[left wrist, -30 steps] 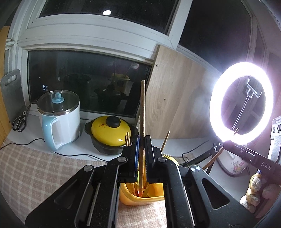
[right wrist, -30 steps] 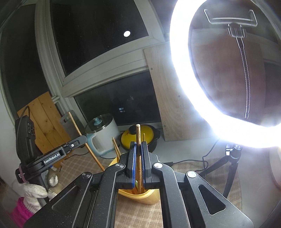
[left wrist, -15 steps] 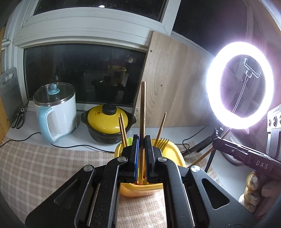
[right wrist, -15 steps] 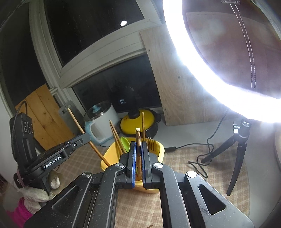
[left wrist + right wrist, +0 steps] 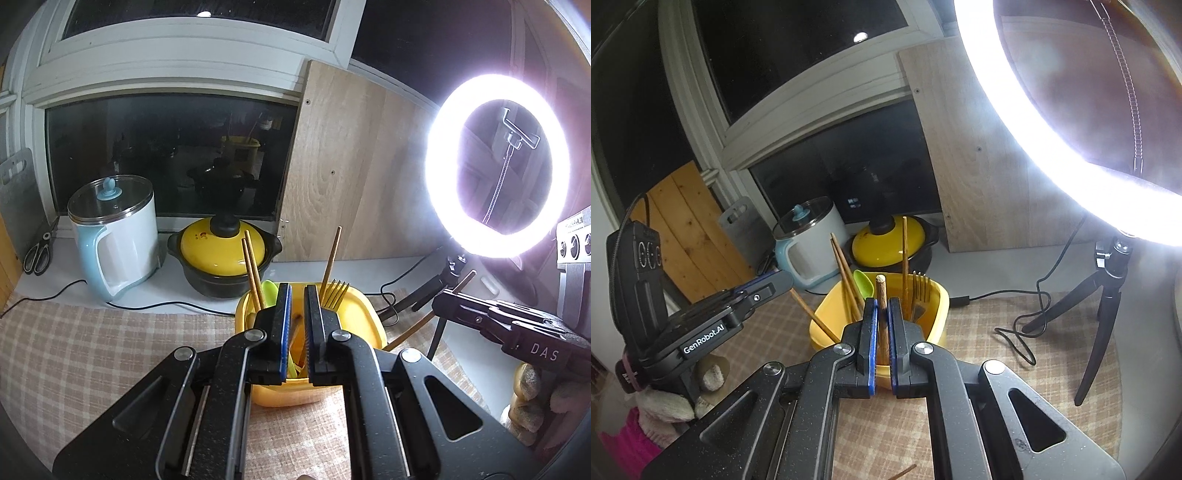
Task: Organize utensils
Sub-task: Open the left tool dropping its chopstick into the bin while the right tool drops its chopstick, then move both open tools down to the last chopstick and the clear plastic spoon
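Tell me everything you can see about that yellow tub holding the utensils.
The yellow tub looks like smooth plastic, squarish with rounded corners, open-topped and upright on the checked cloth. Chopsticks, a green spoon and a gold fork lean inside it. The right gripper pinches a wooden stick over it.

A lit ring light [image 5: 496, 164] is the main source in both views, blown out to pure white with a soft halo that washes over the wooden panel [image 5: 340, 166] beside it, and in the right wrist view its glare [image 5: 1052, 110] fills the upper right corner. The window [image 5: 166, 155] is black and mirrors the room faintly, with a small bright spot in its upper pane. Fisheye bending curves the window frame, and the corners fall to dark vignette, while the centre stays sharp.
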